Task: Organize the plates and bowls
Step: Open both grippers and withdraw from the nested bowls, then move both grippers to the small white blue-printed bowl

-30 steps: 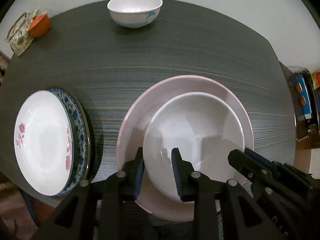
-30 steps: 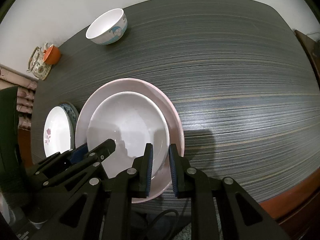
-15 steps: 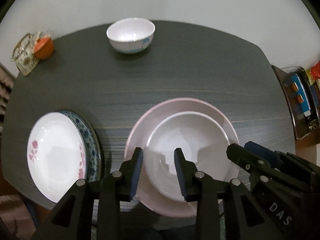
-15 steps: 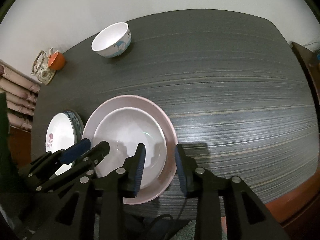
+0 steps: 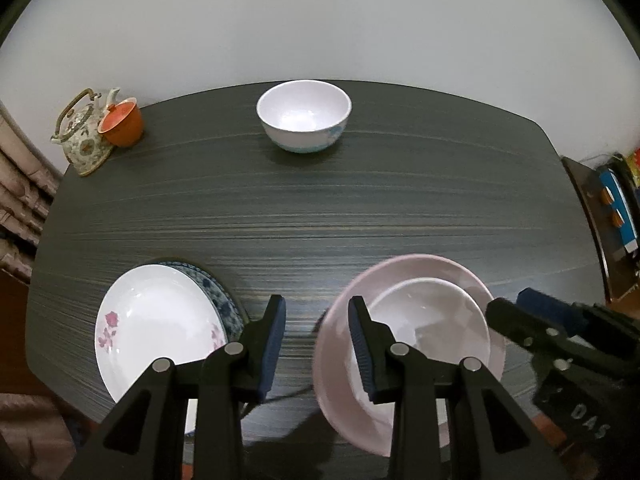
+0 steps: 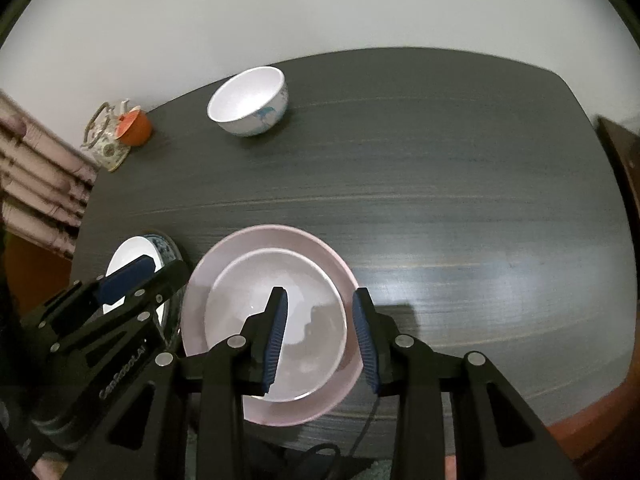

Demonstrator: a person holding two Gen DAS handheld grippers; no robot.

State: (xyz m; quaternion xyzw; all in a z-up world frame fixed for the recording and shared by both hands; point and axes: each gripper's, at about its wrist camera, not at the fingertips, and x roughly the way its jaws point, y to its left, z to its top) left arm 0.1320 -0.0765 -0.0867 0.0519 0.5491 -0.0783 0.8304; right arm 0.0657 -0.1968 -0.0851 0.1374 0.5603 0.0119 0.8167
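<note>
We see the white dish [image 6: 276, 312] nested in the pink plate [image 6: 340, 376] at the near edge of the table [image 6: 440, 160]; the stack lies flat, touched by neither tool. The right gripper [image 6: 320, 336] hovers over its right rim, jaws parted and empty; the left gripper [image 5: 316, 344] hangs between the pink plate and the flowered plate [image 5: 160, 320], parted about as far, nothing between its pads. The flowered plate sits on a blue plate [image 5: 224, 304] at the near left; the bowl [image 5: 304, 116] stands alone at the far side, well apart, with a teapot [image 5: 80, 140] and an orange cup [image 5: 122, 122] in the far left corner. We judge the bowl is next; to take it well, we should come down over its rim with one pad inside and one outside, then close squarely; a shallow bite may let it tip.
</note>
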